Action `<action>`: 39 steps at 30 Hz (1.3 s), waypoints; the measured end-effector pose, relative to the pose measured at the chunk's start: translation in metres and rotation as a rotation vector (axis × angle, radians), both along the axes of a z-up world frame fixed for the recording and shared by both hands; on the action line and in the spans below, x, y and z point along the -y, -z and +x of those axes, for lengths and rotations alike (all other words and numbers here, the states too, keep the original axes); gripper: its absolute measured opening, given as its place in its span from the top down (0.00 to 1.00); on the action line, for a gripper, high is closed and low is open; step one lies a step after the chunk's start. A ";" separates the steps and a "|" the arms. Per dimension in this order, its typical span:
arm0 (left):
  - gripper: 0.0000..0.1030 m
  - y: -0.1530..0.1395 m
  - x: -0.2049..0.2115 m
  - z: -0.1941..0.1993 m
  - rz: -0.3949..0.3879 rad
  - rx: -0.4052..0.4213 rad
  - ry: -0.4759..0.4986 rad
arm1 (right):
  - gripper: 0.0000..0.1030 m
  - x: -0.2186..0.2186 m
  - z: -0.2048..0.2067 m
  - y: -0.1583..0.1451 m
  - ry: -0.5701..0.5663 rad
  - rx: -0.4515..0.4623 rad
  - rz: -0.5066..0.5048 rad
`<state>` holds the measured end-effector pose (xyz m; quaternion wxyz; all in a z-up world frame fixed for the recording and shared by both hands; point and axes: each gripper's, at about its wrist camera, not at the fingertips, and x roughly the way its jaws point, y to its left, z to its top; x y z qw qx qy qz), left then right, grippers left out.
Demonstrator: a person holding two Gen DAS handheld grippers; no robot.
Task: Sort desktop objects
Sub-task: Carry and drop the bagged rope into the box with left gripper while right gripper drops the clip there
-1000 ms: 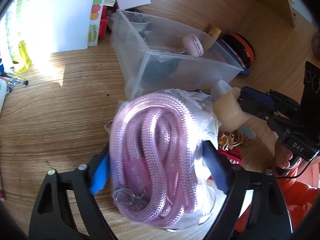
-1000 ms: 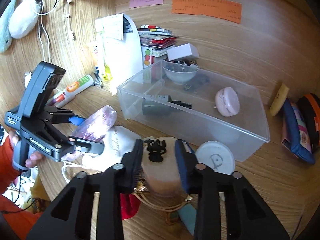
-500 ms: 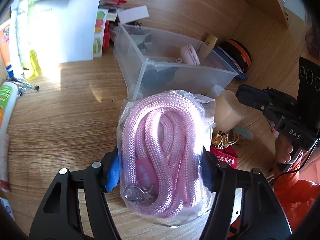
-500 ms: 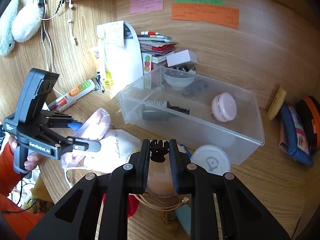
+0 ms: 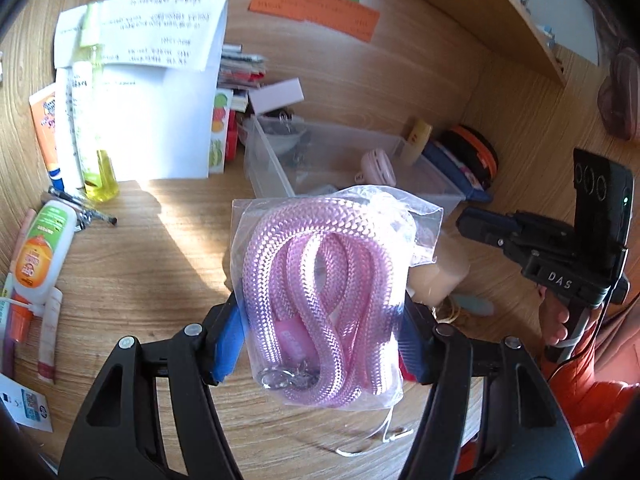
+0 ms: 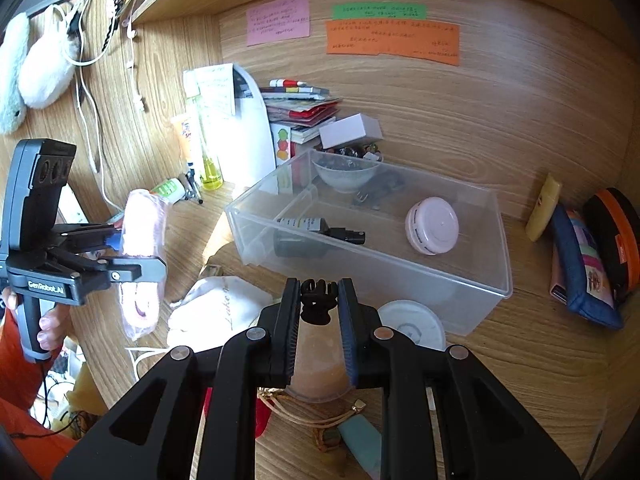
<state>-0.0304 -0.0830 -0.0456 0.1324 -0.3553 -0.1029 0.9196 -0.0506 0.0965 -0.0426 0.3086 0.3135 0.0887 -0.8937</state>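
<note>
Across the middle of the right wrist frame, the clear plastic bin (image 6: 400,240) lies with its long axis running from upper left to lower right, directly beyond the right gripper (image 6: 320,312), whose two fingers are pressed onto one small black claw clip (image 6: 318,300) held just short of the bin's near wall. That is the relation the next move likely turns on: the clip has to travel forward and up over that wall, and the right hand looks nearer to the bin than the left. At the left edge of the same frame, the left gripper (image 6: 136,252) is clamped on one bagged pink rope (image 6: 142,260), lifted off the desk (image 6: 520,360) and well to the left of the bin; in the left wrist frame the rope (image 5: 320,300) fills the centre, its bag standing upright between the blue pads (image 5: 228,340), with the bin (image 5: 340,164) beyond it toward the upper middle. Inside the bin I count one pink round case (image 6: 432,230), one dark bottle (image 6: 316,232) lying on its side and one pale bowl (image 6: 344,174); a dark item behind the bowl is too unclear to name. On the desk under the right gripper sit one white round lid (image 6: 412,326), one white cloth pouch (image 6: 216,312) and one tan cylinder (image 6: 320,364).
</note>
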 end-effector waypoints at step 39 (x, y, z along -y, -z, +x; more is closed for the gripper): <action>0.37 -0.084 -0.015 -0.094 0.034 -0.211 -0.076 | 0.84 -0.028 -0.074 -0.062 0.113 -0.129 -0.052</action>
